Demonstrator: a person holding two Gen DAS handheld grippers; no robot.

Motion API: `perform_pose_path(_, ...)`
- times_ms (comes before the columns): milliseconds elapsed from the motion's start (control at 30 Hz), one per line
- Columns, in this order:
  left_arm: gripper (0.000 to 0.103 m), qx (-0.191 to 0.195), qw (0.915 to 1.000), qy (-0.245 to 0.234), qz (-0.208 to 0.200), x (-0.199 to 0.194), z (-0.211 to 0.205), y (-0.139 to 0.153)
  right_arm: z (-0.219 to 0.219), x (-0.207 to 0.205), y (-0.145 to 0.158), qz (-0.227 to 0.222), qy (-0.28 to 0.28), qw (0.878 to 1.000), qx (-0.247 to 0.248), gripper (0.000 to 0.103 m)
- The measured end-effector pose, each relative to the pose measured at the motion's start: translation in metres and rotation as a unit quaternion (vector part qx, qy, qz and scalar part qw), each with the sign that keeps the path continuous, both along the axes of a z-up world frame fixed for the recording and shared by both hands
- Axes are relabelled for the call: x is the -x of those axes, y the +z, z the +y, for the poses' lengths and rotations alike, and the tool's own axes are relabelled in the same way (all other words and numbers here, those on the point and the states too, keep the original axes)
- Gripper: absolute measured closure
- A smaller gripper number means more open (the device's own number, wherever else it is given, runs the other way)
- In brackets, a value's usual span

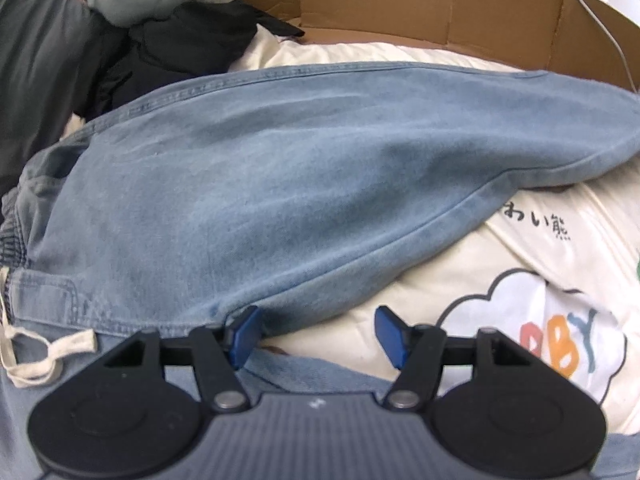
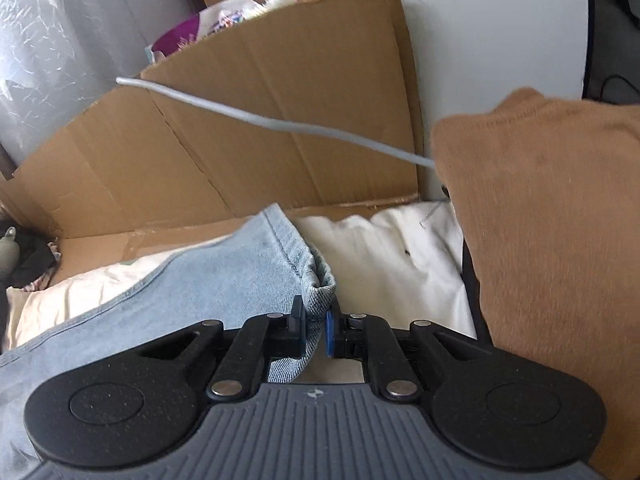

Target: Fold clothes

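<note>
Denim, pale blue and softly faded, fills both views: the light-blue drawstring jeans lie stretched across a cream printed bedsheet on the bed, the legs seemingly laid one over the other, with stitched seams along the edges and an off-white cotton drawstring trailing at the waist end. We hold the right hand-held gripper closed on the hem of a leg, its blue pads pinching the frayed cuff so that the cloth bunches into a small roll between them. Our left hand-held gripper stands wide open, with nothing between its pads; one blue pad touches or just overlaps the lower seam near the middle of the jeans, the other sits over bare sheet. We judge the step in hand to be a lengthwise fold, the cuff end due to travel toward the waistband; whether the left has just let go or is about to take hold, one moment cannot tell. The denim looks heavy and limp, so it should drape without springing back. Flattened brown corrugated cardboard lines the wall behind, a thin grey cable crosses it, a rust-brown fuzzy cushion crowds our right, and dark grey and black garments heap beyond the waistband.
</note>
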State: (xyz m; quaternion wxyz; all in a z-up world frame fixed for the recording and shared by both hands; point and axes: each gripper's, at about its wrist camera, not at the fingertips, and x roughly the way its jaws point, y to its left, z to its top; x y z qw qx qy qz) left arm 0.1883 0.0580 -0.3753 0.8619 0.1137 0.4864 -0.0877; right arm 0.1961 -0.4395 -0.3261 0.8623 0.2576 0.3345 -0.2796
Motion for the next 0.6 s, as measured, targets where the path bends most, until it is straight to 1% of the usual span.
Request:
perform_pose_path(200,0.037,-0.039,0.9990,-0.019,-0.008,-0.003,-0.010,-0.009,0.001,0.004,-0.005,0.006,-0.007,1.000,-0.002,0.096)
perform_pose_path(233,0.035,-0.046,0.9986,-0.022,-0.009,-0.004,-0.012,-0.010,0.001,0.004,-0.007,0.007,-0.007,1.000,-0.004,0.096)
perform_pose_path(333,0.034,-0.066,0.9972,-0.032,-0.014,-0.005,-0.017,-0.014,0.000,0.006,-0.009,0.008,-0.006,1.000,-0.006,0.096)
perform_pose_path(467,0.028,-0.092,0.9944,-0.047,-0.022,-0.007,-0.023,-0.022,0.000,0.006,-0.008,0.007,-0.003,1.000,-0.006,0.096)
perform_pose_path(500,0.028,-0.093,0.9942,-0.048,-0.025,-0.008,-0.022,-0.024,0.000,0.006,-0.008,0.007,-0.002,1.000,-0.005,0.096)
perform_pose_path(533,0.033,-0.092,0.9942,-0.048,-0.027,-0.009,-0.021,-0.025,-0.001,0.006,-0.008,0.006,-0.002,1.000,-0.005,0.096)
perform_pose_path(567,0.054,-0.082,0.9955,-0.039,-0.027,-0.011,-0.017,-0.024,-0.001,0.006,-0.008,0.006,-0.001,1.000,-0.005,0.096)
perform_pose_path(600,0.060,-0.076,0.9964,-0.028,-0.024,-0.013,-0.014,-0.022,-0.001,0.006,-0.008,0.005,0.000,1.000,-0.005,0.096)
